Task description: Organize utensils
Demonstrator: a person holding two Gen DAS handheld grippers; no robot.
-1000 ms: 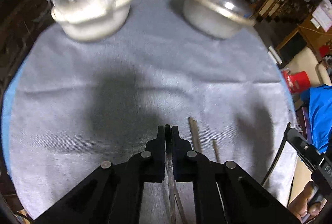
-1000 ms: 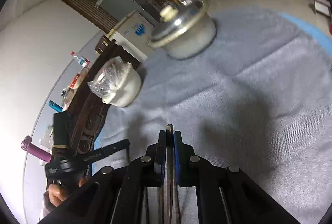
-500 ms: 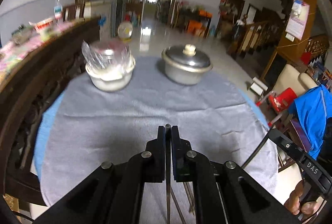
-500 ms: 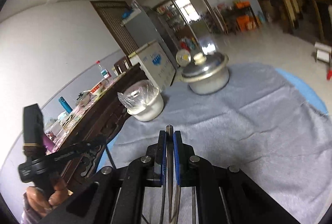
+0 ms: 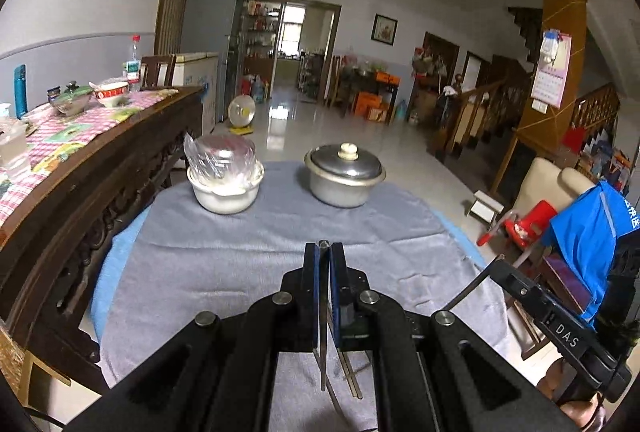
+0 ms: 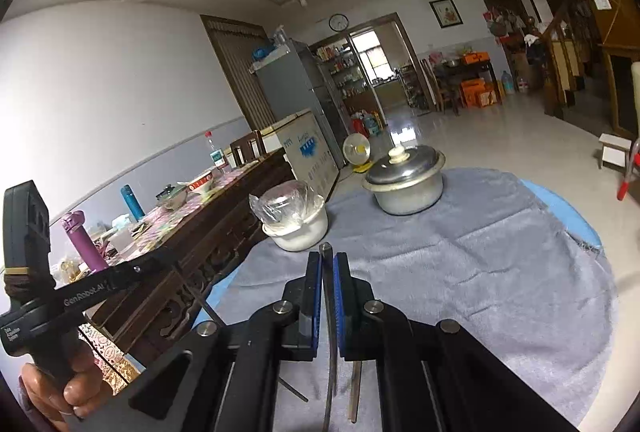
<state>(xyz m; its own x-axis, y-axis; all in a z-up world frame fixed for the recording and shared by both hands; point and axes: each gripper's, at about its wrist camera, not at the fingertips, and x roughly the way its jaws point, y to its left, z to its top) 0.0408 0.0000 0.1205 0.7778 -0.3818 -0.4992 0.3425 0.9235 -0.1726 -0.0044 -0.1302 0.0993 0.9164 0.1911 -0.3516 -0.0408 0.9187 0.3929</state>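
My left gripper (image 5: 323,246) is shut on a thin metal utensil handle (image 5: 322,332) that hangs down between the pads, raised above the grey cloth (image 5: 224,264). My right gripper (image 6: 327,256) is shut on another thin metal utensil (image 6: 330,344), also held above the cloth. Wooden chopsticks (image 5: 352,378) lie on the cloth below the left gripper; one also shows under the right gripper (image 6: 354,388). The utensils' working ends are hidden.
A white bowl with a plastic-wrapped bowl on top (image 5: 226,180) and a lidded metal pot (image 5: 345,176) stand at the far side of the round table. A dark wooden sideboard (image 5: 80,168) runs along the left. The other hand-held gripper shows at the right (image 5: 560,328).
Both grippers have lifted and tilted up from close to the cloth, each carrying its utensil; the view now takes in the whole table and room.
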